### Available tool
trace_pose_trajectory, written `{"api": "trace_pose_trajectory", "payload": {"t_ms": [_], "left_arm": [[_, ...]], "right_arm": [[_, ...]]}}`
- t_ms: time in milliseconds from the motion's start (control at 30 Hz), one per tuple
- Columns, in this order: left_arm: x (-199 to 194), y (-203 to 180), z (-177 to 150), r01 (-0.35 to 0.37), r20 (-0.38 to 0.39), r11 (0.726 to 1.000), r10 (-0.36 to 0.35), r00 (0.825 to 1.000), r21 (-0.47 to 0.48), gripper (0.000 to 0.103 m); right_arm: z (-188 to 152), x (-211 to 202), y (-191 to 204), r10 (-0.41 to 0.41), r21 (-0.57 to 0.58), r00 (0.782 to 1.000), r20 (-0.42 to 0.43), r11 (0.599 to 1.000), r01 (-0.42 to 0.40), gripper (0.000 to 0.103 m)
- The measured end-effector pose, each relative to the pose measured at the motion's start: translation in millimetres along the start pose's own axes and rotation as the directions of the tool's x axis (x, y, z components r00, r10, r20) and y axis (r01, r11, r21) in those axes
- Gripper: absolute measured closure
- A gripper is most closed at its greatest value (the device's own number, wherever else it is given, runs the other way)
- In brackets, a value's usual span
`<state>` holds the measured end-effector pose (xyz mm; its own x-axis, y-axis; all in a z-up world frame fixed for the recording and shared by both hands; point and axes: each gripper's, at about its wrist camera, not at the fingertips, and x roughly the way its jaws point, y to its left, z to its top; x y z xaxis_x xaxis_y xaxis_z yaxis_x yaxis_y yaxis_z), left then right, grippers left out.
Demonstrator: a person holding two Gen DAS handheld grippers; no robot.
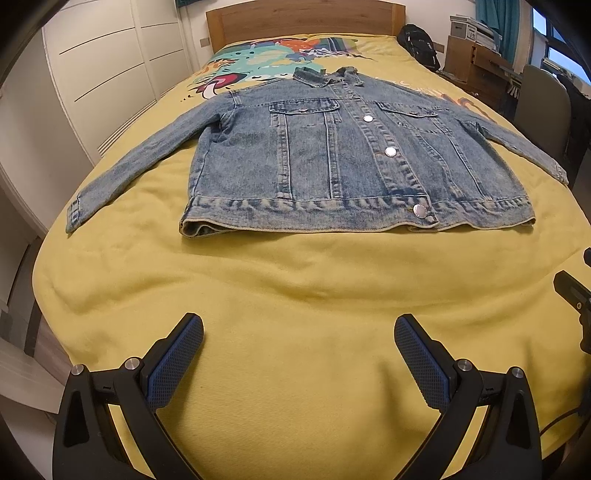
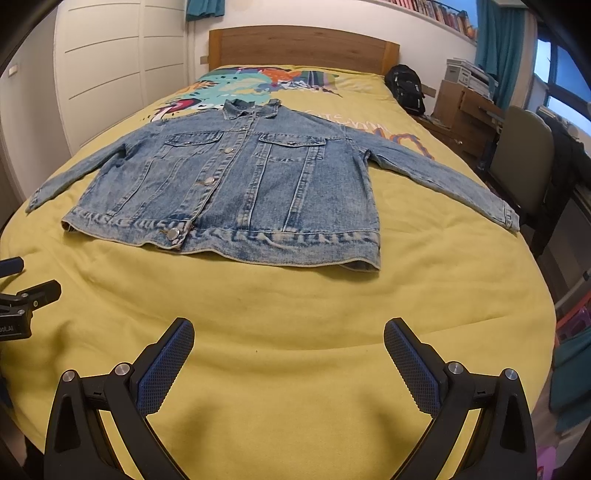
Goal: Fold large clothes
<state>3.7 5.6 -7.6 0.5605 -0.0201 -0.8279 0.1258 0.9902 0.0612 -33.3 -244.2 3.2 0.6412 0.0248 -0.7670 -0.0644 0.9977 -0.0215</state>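
1. No legible brand: the orange lettering on the yellow bedspread [image 2: 295, 302] beside the denim jacket [image 2: 236, 184] is unreadable.
2. The jacket lies flat, buttoned, sleeves spread, mid-bed, well ahead of both grippers.
3. The left hand-held gripper [image 1: 299, 339] and the right hand-held gripper [image 2: 288, 343] are both spread wide, holding nothing.
4. Only the right view shows the bookshelf [image 2: 436, 9].

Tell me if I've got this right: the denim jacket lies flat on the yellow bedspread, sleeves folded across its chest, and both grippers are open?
Not quite. The denim jacket has its sleeves spread out to the sides, as the right wrist view shows. It does lie flat on the yellow bedspread, with the left gripper and right gripper open.
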Motion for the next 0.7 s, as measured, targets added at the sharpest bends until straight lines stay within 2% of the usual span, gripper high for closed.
{"api": "trace_pose_trajectory", "payload": {"t_ms": [700], "left_arm": [[2.2, -2.7, 1.1, -0.006, -0.014, 1.000, 0.006, 1.000, 0.012, 0.001]], "right_arm": [[-0.1, 0.2, 0.0, 0.000, 0.000, 1.000, -0.001, 1.000, 0.000, 0.000]]}}
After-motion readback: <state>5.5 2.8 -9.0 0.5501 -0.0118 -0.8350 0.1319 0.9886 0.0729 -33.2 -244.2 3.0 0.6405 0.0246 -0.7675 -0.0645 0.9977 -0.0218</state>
